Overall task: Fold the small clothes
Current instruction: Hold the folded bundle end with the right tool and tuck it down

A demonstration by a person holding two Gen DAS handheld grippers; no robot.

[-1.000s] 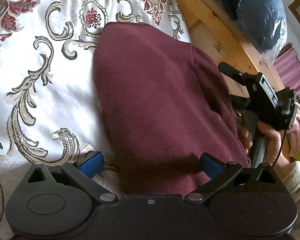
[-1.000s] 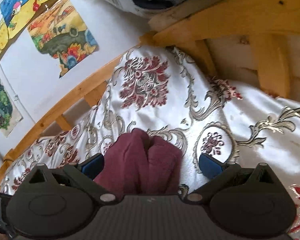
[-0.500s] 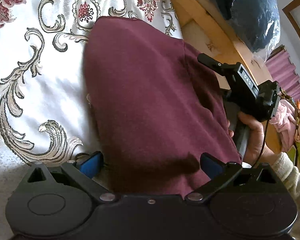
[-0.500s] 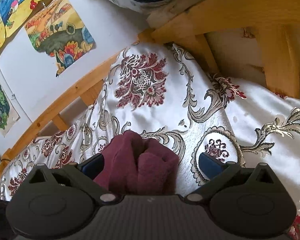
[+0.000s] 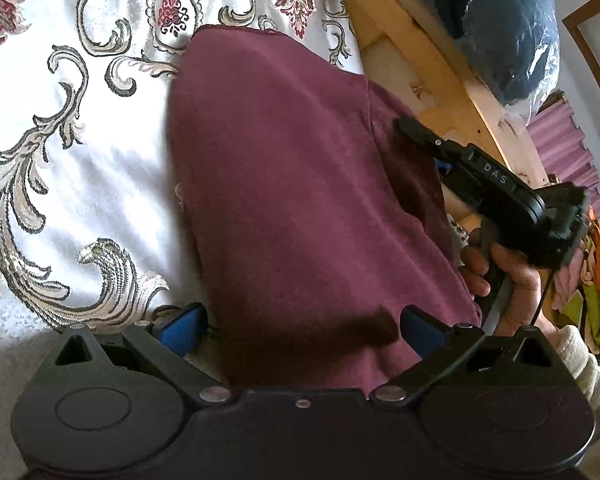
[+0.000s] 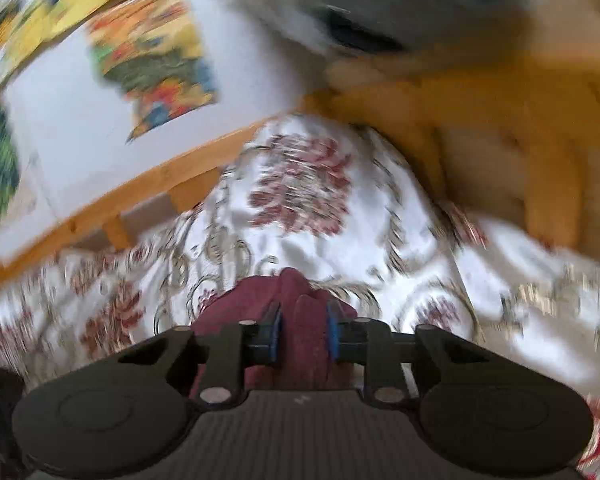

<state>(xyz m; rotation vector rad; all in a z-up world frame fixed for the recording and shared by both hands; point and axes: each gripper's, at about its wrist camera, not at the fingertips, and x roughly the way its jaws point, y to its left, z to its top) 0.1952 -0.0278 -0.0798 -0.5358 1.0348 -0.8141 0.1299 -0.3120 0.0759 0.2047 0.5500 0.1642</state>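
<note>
A maroon garment (image 5: 292, 184) lies on the patterned bedspread, folded into a long shape that narrows toward the far end. My left gripper (image 5: 302, 326) stands open over its near end, and the blue pads (image 5: 184, 328) do not press on the cloth that lies between them. At the garment's right edge, a hand holds my right gripper (image 5: 416, 132). In the blurred right wrist view the right gripper (image 6: 303, 332) is closing its jaws, and a raised fold of the maroon garment (image 6: 256, 292) is pinched between its pads.
A white bedspread (image 5: 60, 120) with grey and red ornaments covers the bed. A wooden bed frame (image 5: 428, 52) runs along the right, with a dark blue bundle in plastic (image 5: 500, 20) behind it. Colourful posters (image 6: 152, 52) hang on the wall. More clothes (image 5: 592, 272) lie far right.
My right gripper's jaws have gone from wide open to closed on a fold of the maroon garment, and its view is now smeared by motion. The left gripper has stayed in place.
</note>
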